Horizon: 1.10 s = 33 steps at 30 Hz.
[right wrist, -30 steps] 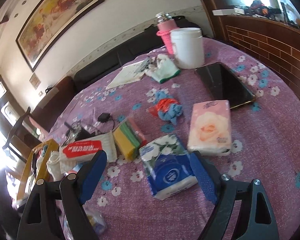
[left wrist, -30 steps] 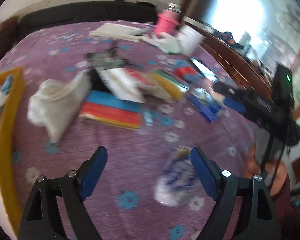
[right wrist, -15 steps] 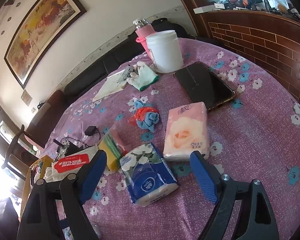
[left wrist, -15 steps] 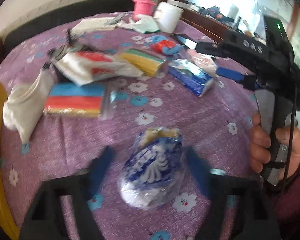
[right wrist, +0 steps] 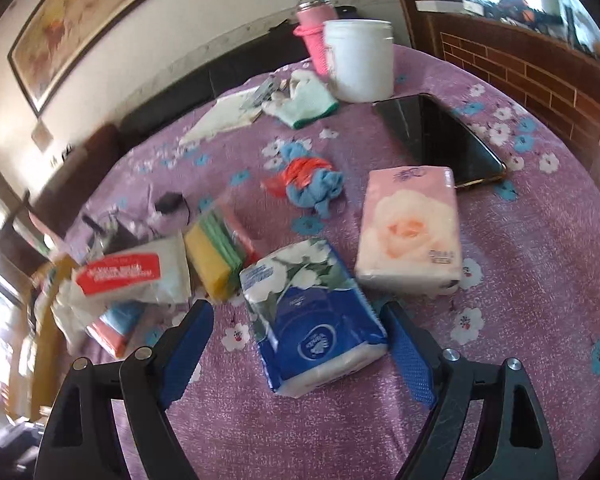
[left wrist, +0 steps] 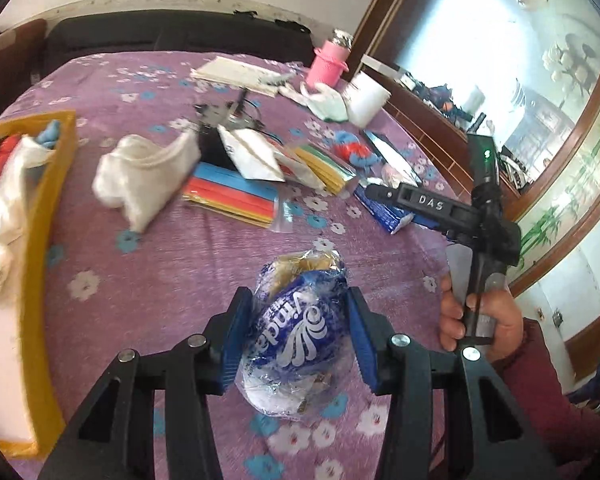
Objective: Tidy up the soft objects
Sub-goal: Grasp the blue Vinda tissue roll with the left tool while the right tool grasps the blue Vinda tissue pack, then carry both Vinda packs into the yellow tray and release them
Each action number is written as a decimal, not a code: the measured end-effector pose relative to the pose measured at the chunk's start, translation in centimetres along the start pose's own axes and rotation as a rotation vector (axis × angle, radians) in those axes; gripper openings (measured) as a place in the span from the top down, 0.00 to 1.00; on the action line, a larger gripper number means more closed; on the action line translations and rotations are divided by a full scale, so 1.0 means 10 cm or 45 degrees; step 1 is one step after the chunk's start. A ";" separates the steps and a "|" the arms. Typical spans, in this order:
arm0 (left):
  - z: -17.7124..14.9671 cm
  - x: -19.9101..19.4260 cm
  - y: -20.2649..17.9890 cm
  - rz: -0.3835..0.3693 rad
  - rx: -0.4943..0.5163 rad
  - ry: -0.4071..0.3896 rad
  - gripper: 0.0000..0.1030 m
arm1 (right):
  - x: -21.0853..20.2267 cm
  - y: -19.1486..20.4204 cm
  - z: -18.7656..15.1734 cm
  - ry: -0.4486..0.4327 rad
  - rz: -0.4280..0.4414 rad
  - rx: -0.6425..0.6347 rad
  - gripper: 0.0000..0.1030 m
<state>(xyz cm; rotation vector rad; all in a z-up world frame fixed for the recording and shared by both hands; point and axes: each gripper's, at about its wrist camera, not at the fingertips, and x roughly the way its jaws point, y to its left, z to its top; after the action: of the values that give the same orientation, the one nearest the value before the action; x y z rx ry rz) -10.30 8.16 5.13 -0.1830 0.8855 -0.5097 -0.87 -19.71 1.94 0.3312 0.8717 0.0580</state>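
Observation:
My left gripper (left wrist: 300,336) is shut on a crinkly blue-and-white tissue packet (left wrist: 296,332), both pads pressing its sides, just above the purple flowered tablecloth (left wrist: 160,272). My right gripper (right wrist: 300,344) is open, its jaws standing either side of a blue flowered tissue pack (right wrist: 312,316) that lies on the cloth. A pink rose tissue pack (right wrist: 410,228) lies to its right. The right gripper also shows in the left wrist view (left wrist: 440,208), held by a hand. A yellow box (left wrist: 40,240) at the left holds white and coloured cloths.
On the cloth lie a white cloth (left wrist: 144,172), coloured sponge packs (left wrist: 232,196), a red-labelled wipes pack (right wrist: 132,272), a blue-and-red rag bundle (right wrist: 312,180), a black phone (right wrist: 440,140), a white jar (right wrist: 360,60), a pink bottle (right wrist: 316,20) and a green-edged glove (right wrist: 304,100).
My left gripper moved onto the blue-and-white packet and closed on it. My right gripper moved closer over the blue flowered pack, still open.

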 end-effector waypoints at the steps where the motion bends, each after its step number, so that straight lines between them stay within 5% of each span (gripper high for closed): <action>1: -0.02 -0.08 0.05 0.006 -0.011 -0.014 0.55 | 0.02 0.01 0.00 0.011 -0.007 -0.008 0.15; 5: -0.07 -0.32 0.22 0.040 -0.052 -0.062 0.55 | 0.09 0.11 0.02 0.068 -0.067 -0.106 0.16; 9: -0.10 -0.57 0.45 0.078 -0.124 -0.121 0.55 | 0.14 0.16 0.06 0.093 -0.182 -0.177 0.35; 15: -0.18 -0.99 0.83 0.148 -0.216 -0.208 0.55 | -0.03 0.13 0.00 0.090 -0.165 -0.137 0.39; 24: -0.05 -1.41 1.65 0.426 -0.298 -0.183 0.55 | -0.58 0.60 -0.14 0.030 0.037 -0.185 0.39; 33: 0.17 -1.45 2.30 0.517 -0.390 -0.111 0.55 | -0.50 1.92 -0.26 0.113 0.266 -0.460 0.39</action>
<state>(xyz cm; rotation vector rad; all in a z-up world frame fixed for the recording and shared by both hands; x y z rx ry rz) -8.52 35.20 7.97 -0.2940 0.8838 0.0137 -4.49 -1.79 9.99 0.0800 0.8928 0.4219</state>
